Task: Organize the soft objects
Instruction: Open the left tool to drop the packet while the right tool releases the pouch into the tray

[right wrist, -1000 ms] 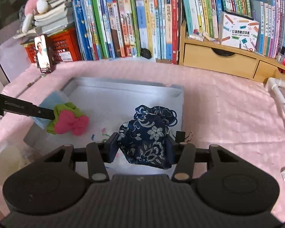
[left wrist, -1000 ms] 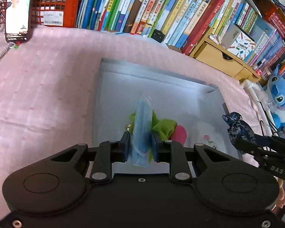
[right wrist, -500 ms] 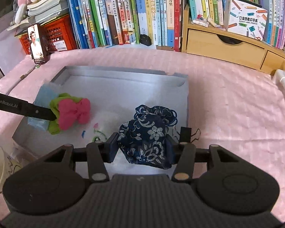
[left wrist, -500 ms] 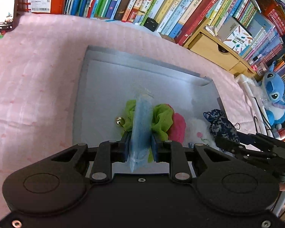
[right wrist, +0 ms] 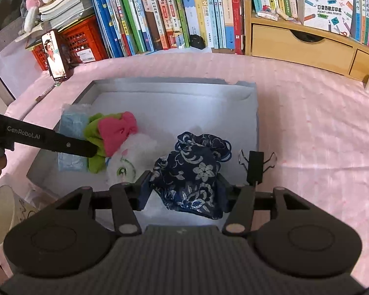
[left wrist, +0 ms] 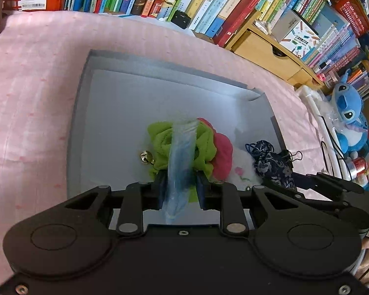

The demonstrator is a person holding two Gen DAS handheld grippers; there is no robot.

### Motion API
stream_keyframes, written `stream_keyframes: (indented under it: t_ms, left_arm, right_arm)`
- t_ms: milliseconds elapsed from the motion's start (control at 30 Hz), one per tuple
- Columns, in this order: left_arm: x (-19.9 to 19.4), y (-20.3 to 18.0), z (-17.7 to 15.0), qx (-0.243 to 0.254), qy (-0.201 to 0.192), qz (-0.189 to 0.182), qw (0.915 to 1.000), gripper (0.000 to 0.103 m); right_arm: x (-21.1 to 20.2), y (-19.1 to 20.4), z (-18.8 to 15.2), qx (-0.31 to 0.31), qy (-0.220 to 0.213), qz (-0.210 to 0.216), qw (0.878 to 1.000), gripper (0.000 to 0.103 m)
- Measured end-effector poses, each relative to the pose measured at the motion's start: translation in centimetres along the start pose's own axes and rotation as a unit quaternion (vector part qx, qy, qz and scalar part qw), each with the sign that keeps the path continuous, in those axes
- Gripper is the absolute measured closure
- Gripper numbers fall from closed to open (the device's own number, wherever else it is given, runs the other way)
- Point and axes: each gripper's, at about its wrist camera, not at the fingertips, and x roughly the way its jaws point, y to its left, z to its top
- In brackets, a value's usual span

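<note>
While both grippers hang over the grey tray (right wrist: 254, 113), each has something soft clamped between its fingers. Landmark for all positions: the grey tray, which lies on the pink cloth (right wrist: 319, 132).

Left gripper (left wrist: 180, 189): fingers pinching a pale blue packet (left wrist: 180, 154), held edge-on and upright above the tray's near half. In the right wrist view the packet (right wrist: 72, 127) sits over the tray's left side, near the left wall.

Green cloth piece (left wrist: 160, 140): bunched on both sides of the blue packet, touching it. Whether it is caught in the fingers as well cannot be told. A pink cloth piece (right wrist: 118, 130) is attached to it on the side toward the tray's middle. A small gold bell (left wrist: 146, 156) sits against the green piece.

White fluffy item (right wrist: 132, 152): on the tray floor, near the front edge, just beside the pink piece and touching it.

Right gripper (right wrist: 183, 191): fingers pinching a navy floral pouch (right wrist: 192, 172), held over the tray's front right part. Pouch cords loop out at its top.

Black binder clip (right wrist: 255, 164): at the tray's right wall, just beside the pouch.

Behind the tray: a row of books (right wrist: 174, 12), a red crate (right wrist: 83, 41), and a phone (right wrist: 56, 55) propped upright.
</note>
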Motion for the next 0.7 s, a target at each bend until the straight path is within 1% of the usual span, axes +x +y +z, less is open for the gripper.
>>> stream_keyframes:
  t_ms: [100, 167, 200, 267, 333, 533, 700]
  left_arm:
    - [-0.1, 0.0, -0.1, 0.002, 0.001, 0.0, 1.0, 0.067]
    - [-0.3, 0.0, -0.2, 0.003, -0.001, 0.004, 1.0, 0.064]
    - [-0.3, 0.0, -0.1, 0.004, -0.001, 0.006, 1.0, 0.061]
    - [-0.5, 0.1, -0.2, 0.004, -0.003, 0.009, 0.9999, 0.055]
    - [-0.8, 0.1, -0.2, 0.006, -0.006, 0.01, 0.9999, 0.05]
    - [-1.6, -0.2, -0.5, 0.018, -0.015, 0.018, 0.9996, 0.043]
    - [-2.6, -0.5, -1.0, 0.031, -0.027, 0.027, 0.9988, 0.038]
  right_arm:
    - [0.0, 0.0, -0.1, 0.001, 0.003, 0.003, 1.0, 0.037]
    - [0.0, 0.1, -0.3, -0.001, 0.003, 0.003, 1.0, 0.034]
    - [0.0, 0.1, -0.4, -0.001, 0.003, 0.003, 1.0, 0.029]
    - [0.0, 0.1, -0.4, 0.002, 0.003, 0.004, 1.0, 0.028]
    - [-0.1, 0.0, -0.4, 0.004, 0.002, 0.002, 1.0, 0.023]
    - [-0.5, 0.2, -0.5, 0.004, -0.002, 0.001, 1.0, 0.017]
    - [-1.4, 0.5, -0.4, 0.0, -0.014, -0.004, 1.0, 0.016]
